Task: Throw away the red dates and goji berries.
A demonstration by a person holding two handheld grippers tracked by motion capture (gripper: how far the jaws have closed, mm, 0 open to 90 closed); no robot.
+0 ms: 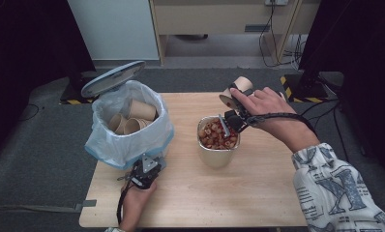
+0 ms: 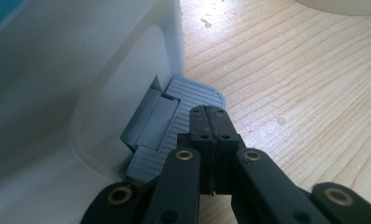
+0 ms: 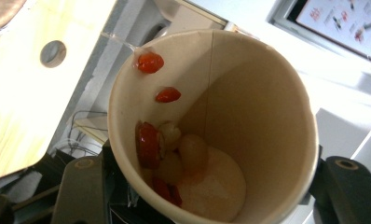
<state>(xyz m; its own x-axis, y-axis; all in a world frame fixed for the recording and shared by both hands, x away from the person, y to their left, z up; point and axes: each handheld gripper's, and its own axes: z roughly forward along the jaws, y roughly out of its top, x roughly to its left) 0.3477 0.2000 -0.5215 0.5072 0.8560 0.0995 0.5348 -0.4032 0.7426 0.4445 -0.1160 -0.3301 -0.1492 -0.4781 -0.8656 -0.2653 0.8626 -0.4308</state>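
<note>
You held a paper cup [image 3: 211,126] in your right gripper [image 1: 231,112] over the metal pot [image 1: 218,155], bits still stuck inside, while your closed, empty left gripper [image 2: 210,122] pressed the bin's [image 1: 127,140] pedal [image 2: 174,126], cups already inside.

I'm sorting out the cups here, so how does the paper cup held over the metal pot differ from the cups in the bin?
The held cup is gripped by the right gripper and tipped over the metal pot; the binned cups lie loose in the bin's bag. The held cup has food bits stuck inside; the binned ones look empty. All are plain tan paper.
</note>
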